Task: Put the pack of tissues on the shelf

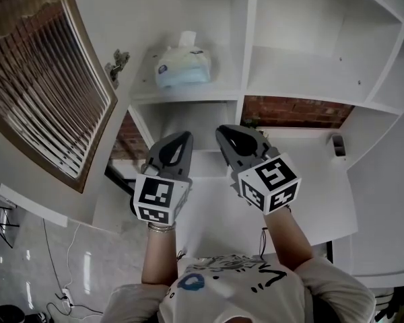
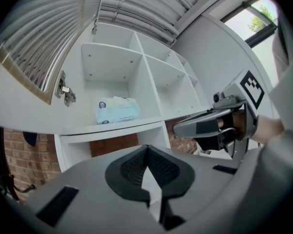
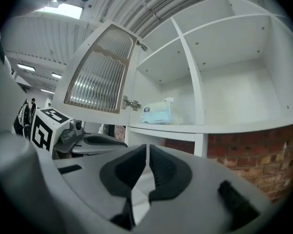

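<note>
The pale blue pack of tissues point(image 1: 182, 66) lies in the left compartment of the white shelf point(image 1: 242, 93), a white tissue sticking out of its top. It also shows as the pack point(image 2: 116, 110) in the left gripper view and the pack point(image 3: 157, 112) in the right gripper view. My left gripper point(image 1: 184, 136) is held below that compartment, apart from the pack, its jaws shut with nothing between them. My right gripper point(image 1: 223, 132) is beside it, also shut and empty. In each gripper view the jaws point(image 2: 146, 148) point(image 3: 147, 147) meet at the tips.
A cabinet door point(image 1: 44, 79) with ribbed glass stands open at the left, its hinge point(image 1: 116, 64) next to the pack's compartment. Brick wall point(image 1: 293, 112) shows behind the lower shelf. A small dark object point(image 1: 337, 145) stands on the white desk surface at right.
</note>
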`<state>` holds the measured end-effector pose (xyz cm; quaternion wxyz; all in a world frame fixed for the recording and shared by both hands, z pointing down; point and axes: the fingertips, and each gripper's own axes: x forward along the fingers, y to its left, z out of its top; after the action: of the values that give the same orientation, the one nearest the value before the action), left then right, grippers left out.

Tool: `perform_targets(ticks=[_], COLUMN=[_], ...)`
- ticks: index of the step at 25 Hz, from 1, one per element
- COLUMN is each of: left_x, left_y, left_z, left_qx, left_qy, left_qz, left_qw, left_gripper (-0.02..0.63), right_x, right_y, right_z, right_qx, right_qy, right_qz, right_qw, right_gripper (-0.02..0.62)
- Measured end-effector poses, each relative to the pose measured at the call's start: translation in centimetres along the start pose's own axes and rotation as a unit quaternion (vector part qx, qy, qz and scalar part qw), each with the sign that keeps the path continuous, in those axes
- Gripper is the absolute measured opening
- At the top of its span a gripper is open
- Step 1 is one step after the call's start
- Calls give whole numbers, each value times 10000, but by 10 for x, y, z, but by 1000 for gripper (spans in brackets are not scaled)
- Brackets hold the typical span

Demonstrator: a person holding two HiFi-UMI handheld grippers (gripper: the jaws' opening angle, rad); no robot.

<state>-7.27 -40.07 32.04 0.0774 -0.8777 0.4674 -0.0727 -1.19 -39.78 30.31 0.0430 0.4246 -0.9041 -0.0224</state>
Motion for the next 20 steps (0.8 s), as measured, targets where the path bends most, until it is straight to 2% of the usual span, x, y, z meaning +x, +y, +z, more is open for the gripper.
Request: perform_targets(ticks=[10, 15, 20], left_x=[-23, -36, -47], left_y=[-54, -74, -95], left_z=[-45, -66, -92], left_qx=[-171, -99, -335], left_qy=[352, 631, 864], left_qz=[-660, -1055, -1469], left_qw=[9971, 9924, 9848], left_gripper=[15, 15, 15], right_x=[-27, -43, -54], right_y=[22, 36, 45], right_z=[-46, -74, -101], right_qx=[242, 292, 391], right_qy=[247, 573, 815], right_qz=[243, 407, 498], right_qw=[9991, 9971, 9947], right_gripper=[35, 34, 32])
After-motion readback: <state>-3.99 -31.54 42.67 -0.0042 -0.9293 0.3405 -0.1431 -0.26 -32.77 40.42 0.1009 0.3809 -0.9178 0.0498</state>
